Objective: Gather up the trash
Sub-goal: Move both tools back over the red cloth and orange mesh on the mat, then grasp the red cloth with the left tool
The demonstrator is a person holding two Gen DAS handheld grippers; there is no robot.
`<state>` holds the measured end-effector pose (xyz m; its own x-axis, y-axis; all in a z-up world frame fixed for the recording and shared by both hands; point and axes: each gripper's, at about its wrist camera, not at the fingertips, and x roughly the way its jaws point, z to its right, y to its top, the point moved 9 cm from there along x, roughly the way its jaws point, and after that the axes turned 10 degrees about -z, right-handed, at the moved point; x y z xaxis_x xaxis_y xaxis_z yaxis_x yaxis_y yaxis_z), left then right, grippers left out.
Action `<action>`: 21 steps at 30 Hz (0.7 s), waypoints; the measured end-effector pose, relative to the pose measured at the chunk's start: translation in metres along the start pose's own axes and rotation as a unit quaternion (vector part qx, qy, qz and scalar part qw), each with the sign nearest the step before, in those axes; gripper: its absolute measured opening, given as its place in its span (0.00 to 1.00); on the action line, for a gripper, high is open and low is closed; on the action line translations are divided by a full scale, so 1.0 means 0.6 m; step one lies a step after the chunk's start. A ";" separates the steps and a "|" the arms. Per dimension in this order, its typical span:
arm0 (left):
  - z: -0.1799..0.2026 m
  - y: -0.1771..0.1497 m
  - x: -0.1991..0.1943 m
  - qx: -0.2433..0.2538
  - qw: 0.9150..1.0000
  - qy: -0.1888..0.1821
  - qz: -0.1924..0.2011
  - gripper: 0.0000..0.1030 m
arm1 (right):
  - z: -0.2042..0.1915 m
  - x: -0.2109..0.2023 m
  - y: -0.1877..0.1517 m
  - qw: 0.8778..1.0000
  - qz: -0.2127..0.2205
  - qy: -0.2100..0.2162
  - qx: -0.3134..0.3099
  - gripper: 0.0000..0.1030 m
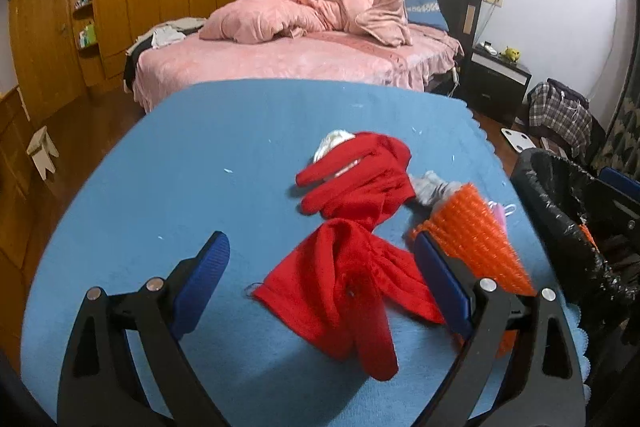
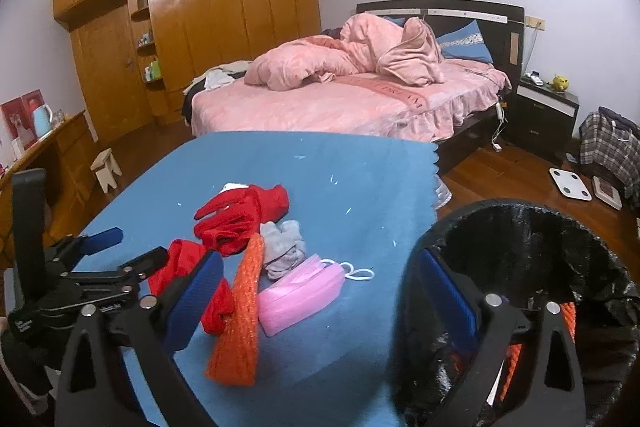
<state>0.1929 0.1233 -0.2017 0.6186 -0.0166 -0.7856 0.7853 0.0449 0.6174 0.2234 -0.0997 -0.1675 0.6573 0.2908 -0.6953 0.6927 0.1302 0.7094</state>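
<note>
On the blue table (image 1: 200,155) lie red gloves (image 1: 360,171), a red cloth (image 1: 344,287), an orange mesh piece (image 1: 476,239), a grey wad (image 1: 432,187) and a pink face mask (image 2: 300,291). My left gripper (image 1: 324,259) is open and empty, low over the red cloth; it also shows in the right wrist view (image 2: 132,247). My right gripper (image 2: 320,279) is open and empty, its right finger over the rim of the black-lined trash bin (image 2: 532,239). Orange mesh (image 2: 568,311) lies inside the bin.
The bin (image 1: 568,211) stands at the table's right edge. Behind the table is a pink bed (image 2: 340,99), a wooden wardrobe (image 2: 200,27), a nightstand (image 2: 548,115), a plaid bag (image 2: 608,147), a scale (image 2: 570,185) and a small stool (image 2: 106,167).
</note>
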 end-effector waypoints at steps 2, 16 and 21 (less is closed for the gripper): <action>0.001 -0.005 0.016 0.000 1.000 -0.002 -0.009 0.88 | 0.001 0.006 -0.002 1.000 -0.004 0.000 -0.002 0.90; 0.026 -0.023 0.104 -0.001 0.996 -0.034 -0.083 0.43 | 0.001 0.034 -0.012 1.000 -0.022 -0.001 -0.010 0.89; 0.028 -0.025 0.096 -0.004 0.996 -0.052 -0.077 0.12 | -0.010 0.038 -0.012 1.000 -0.023 0.002 -0.016 0.88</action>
<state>0.2172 0.1048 -0.2558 0.4908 -0.1268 -0.8620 0.8709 0.0410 0.4898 0.2317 -0.0885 -0.1876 0.6231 0.2872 -0.7275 0.7132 0.1732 0.6792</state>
